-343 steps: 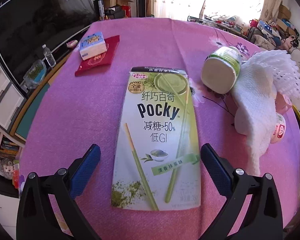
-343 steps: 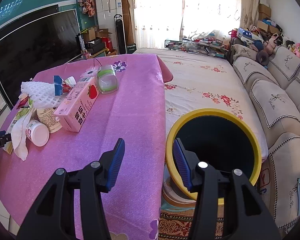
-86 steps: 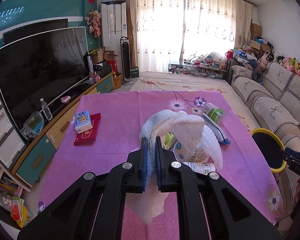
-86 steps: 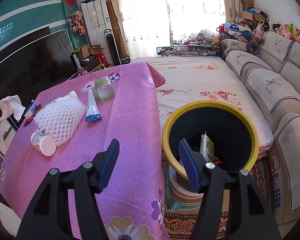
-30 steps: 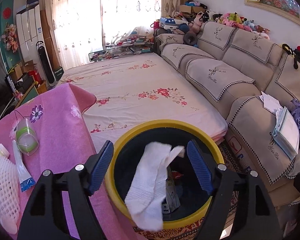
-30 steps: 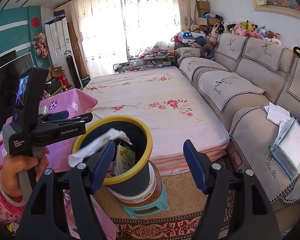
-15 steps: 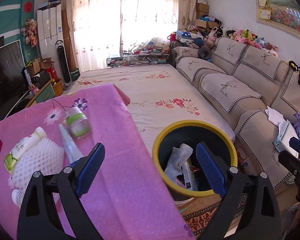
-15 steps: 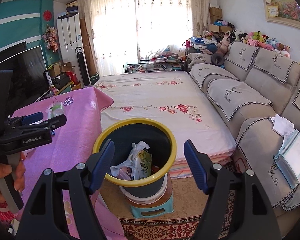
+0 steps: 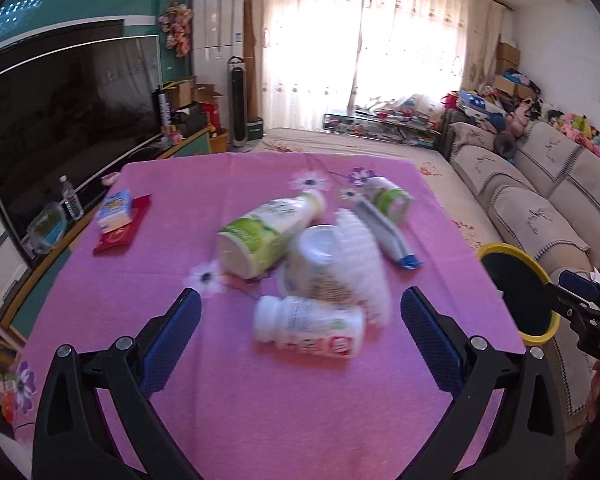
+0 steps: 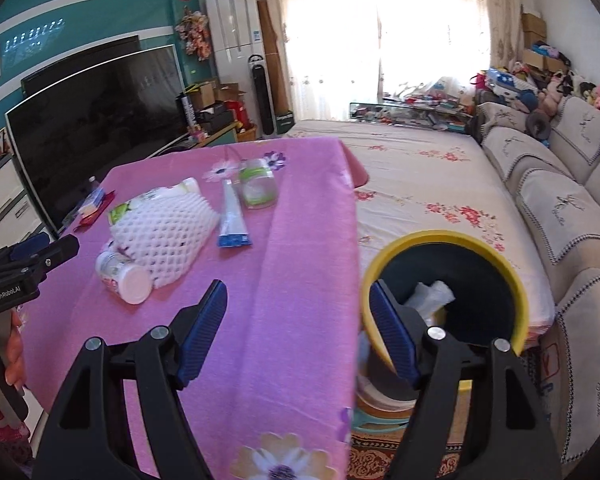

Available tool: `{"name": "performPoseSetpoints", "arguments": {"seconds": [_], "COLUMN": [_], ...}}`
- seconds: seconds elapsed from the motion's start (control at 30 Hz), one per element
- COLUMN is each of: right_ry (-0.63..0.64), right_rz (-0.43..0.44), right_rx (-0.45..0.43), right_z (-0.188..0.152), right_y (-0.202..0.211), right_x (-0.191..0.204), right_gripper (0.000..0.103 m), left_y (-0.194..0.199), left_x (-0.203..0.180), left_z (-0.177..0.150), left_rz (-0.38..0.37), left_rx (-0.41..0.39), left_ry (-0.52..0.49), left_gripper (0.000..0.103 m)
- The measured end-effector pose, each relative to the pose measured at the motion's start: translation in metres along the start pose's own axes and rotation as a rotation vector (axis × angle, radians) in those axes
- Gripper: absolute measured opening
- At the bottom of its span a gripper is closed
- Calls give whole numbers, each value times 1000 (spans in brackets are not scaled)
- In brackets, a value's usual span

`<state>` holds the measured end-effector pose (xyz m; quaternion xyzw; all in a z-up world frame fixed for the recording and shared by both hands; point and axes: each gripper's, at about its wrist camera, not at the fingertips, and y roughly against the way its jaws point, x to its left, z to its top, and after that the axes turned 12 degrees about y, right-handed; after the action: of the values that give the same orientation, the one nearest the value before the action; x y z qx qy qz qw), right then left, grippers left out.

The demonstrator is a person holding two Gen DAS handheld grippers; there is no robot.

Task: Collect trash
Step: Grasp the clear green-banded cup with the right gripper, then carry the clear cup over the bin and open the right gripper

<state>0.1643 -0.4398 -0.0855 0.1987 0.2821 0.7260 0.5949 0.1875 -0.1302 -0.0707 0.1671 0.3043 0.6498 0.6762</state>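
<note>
- The left gripper (image 9: 300, 332) hangs over the near edge of the table (image 9: 140, 280) with its blue pads spread wide and nothing between them.
- The right gripper (image 10: 298, 330) is likewise spread and empty, over the table's right edge beside the yellow-rimmed bin (image 10: 516, 280).
- The trash lies in a heap around the middle of the pink tablecloth: a small white yogurt bottle (image 9: 308, 330) on its side nearest the near edge, a white foam fruit net (image 9: 362, 256) draped over a paper cup (image 9: 316, 264), and a green-and-white milk bottle (image 9: 260, 236) lying behind.
- A flattened tube (image 9: 384, 232) with a blue end and a clear green-banded cup (image 9: 388, 198) lie toward the far right corner.
- A red packet (image 9: 122, 228) with a small blue-and-white box (image 9: 114, 210) on it sits by the left edge.
- The bin stands off the table's right edge; a white crumpled tissue (image 10: 430, 298) shows inside, partly hidden by the right gripper's finger.
- The left wrist view is motion-blurred, so the labels are unreadable.
</note>
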Motion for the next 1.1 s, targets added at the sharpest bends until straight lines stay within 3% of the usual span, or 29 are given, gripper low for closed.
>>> {"name": "performPoseSetpoints", "arguments": {"seconds": [0.17, 0.33, 0.5, 0.6, 0.93, 1.07, 1.1], "right_ry": [69, 67, 67, 87, 108, 126, 125], "right_rz": [115, 73, 23, 7, 67, 75, 87], "right_rx": [46, 25, 24, 78, 118, 145, 150], "right_z": [21, 65, 101, 111, 119, 120, 120], "right_y": [-52, -95, -136, -165, -211, -228, -231], "right_x": [42, 37, 16, 10, 4, 7, 7], "right_gripper": [70, 70, 70, 64, 62, 57, 50], "left_y": [14, 22, 23, 19, -3, -11, -13], "left_x": [81, 133, 136, 126, 103, 97, 98], "left_z": [3, 3, 4, 4, 2, -1, -2], "left_rz": [115, 141, 132, 126, 107, 99, 97], "left_rx": [-33, -45, -50, -37, 20, 36, 39], "left_ry": [90, 181, 178, 165, 148, 138, 136], "left_gripper": [98, 98, 98, 98, 98, 98, 98]}}
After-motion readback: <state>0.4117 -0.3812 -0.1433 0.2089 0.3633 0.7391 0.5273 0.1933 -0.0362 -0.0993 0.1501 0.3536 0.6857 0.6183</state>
